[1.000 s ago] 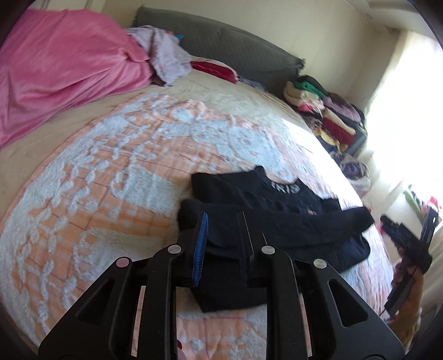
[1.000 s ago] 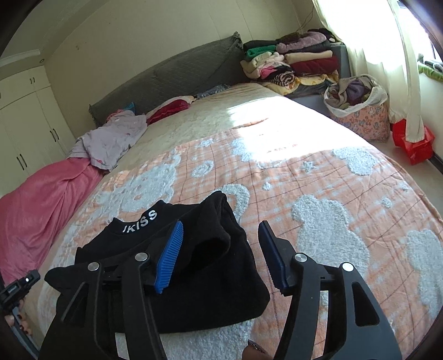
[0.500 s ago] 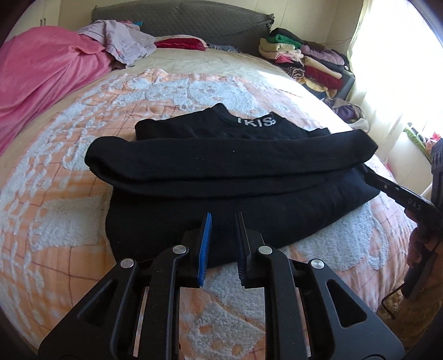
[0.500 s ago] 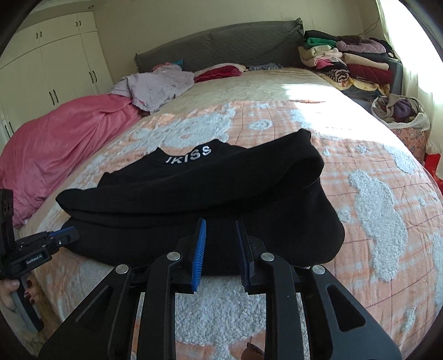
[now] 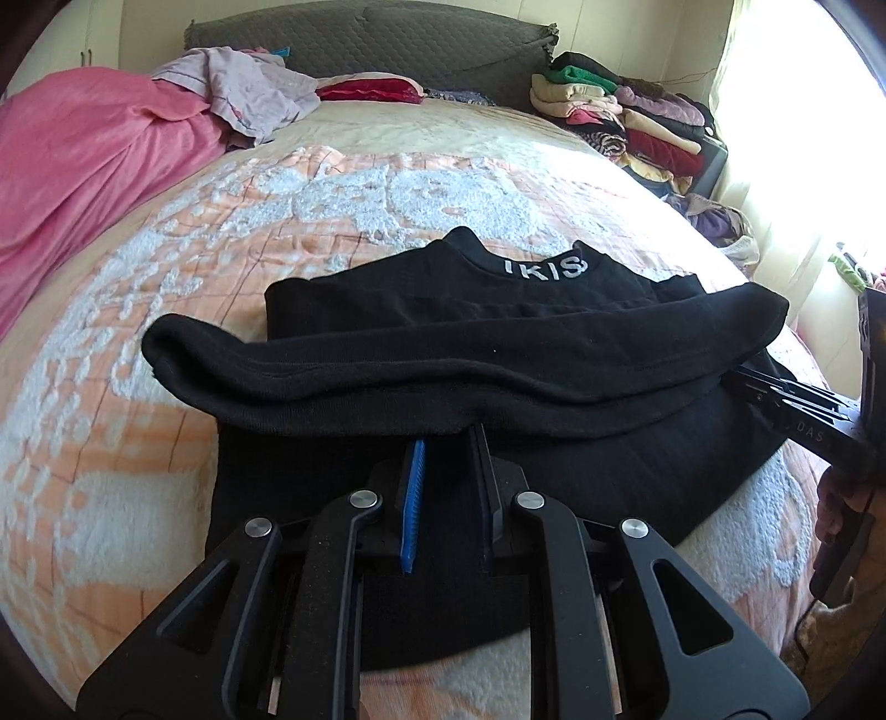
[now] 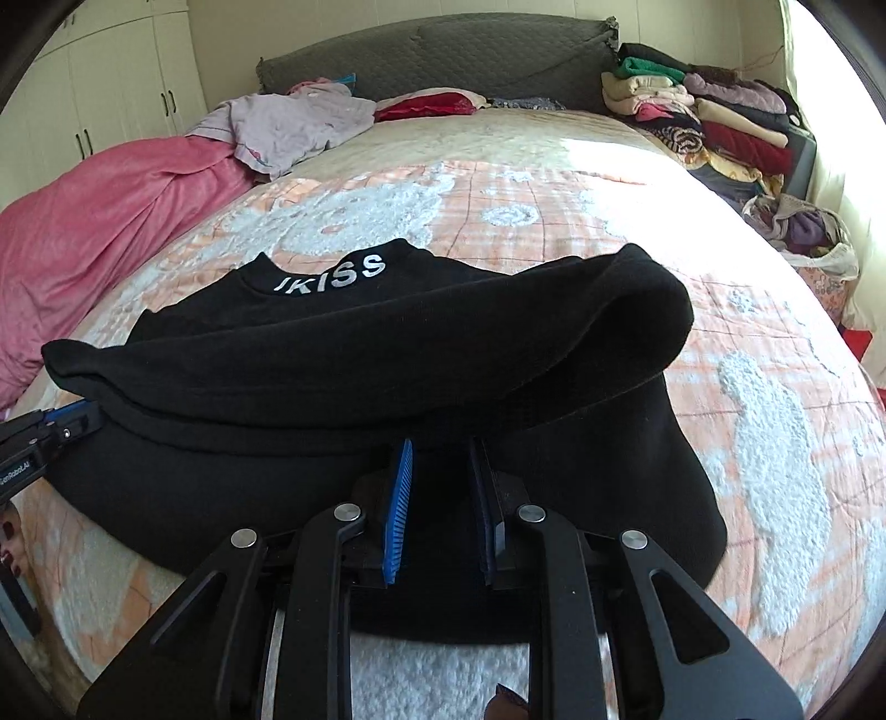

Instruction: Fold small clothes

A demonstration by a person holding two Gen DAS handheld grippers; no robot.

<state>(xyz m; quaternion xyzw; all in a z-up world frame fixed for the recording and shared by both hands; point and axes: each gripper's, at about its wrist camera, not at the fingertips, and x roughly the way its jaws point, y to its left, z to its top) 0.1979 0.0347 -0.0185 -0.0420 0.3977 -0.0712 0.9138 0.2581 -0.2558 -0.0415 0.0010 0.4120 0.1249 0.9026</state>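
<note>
A black sweater with white collar lettering lies on the orange and white bedspread. Its sleeves are folded across the body in a thick band. My left gripper reaches over the lower body of the sweater, its tips at the sleeve band. Black cloth fills the narrow gap between its pads. My right gripper sits the same way near the sweater's right side, jaws narrow with black cloth between them. Each gripper shows at the edge of the other's view, the right gripper and the left gripper.
A pink blanket and a lilac garment lie at the back left. A red pillow rests by the grey headboard. Stacked folded clothes and a bag of clothes stand at the right, white wardrobes at the left.
The sweater went from hanging in my left gripper to lying flat. The right jaws closed from wide open. Both grippers moved forward and lower, over its bottom edge.
</note>
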